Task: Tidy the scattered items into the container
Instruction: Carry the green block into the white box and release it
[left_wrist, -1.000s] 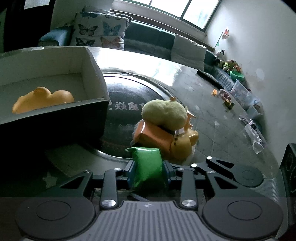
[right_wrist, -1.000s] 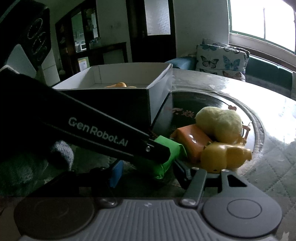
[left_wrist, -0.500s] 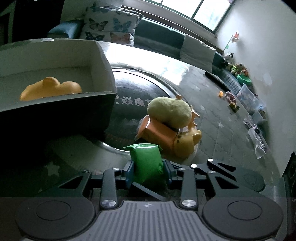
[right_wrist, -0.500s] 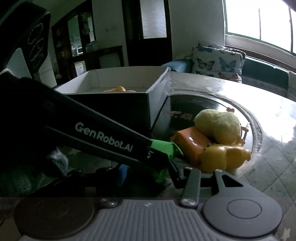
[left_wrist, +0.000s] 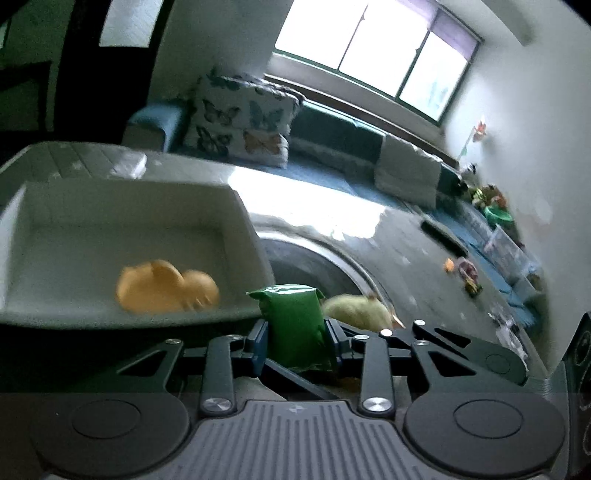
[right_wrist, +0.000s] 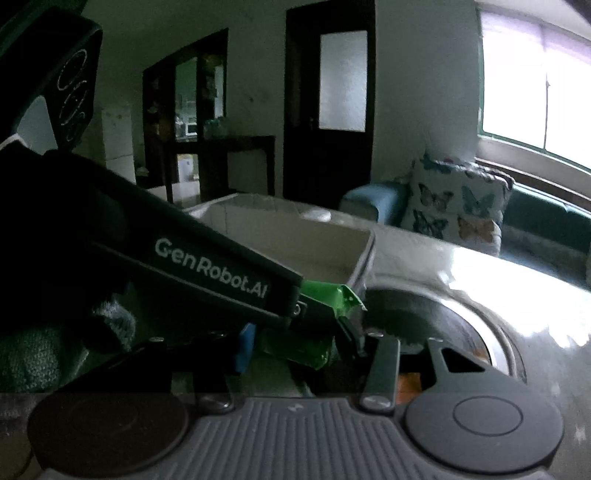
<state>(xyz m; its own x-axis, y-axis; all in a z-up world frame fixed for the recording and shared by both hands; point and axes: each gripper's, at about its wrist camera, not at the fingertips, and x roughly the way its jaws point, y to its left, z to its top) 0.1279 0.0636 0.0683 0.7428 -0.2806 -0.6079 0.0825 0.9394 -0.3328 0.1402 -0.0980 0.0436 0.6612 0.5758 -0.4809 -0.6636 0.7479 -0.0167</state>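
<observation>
Living room: bright window upper right of the left wrist view, butterfly cushion on a sofa behind a glossy dark table. White cardboard box at left centre holds an orange duck-shaped toy. Green packet upright at lower centre, pinched by the left gripper, whose jaws are closing on its sides. Yellow-green plush sits just right behind the packet, partly hidden. In the right wrist view the left gripper's body crosses the frame, blocking much of the box. Right gripper: pads either side of the packet's lower end; contact unclear.
</observation>
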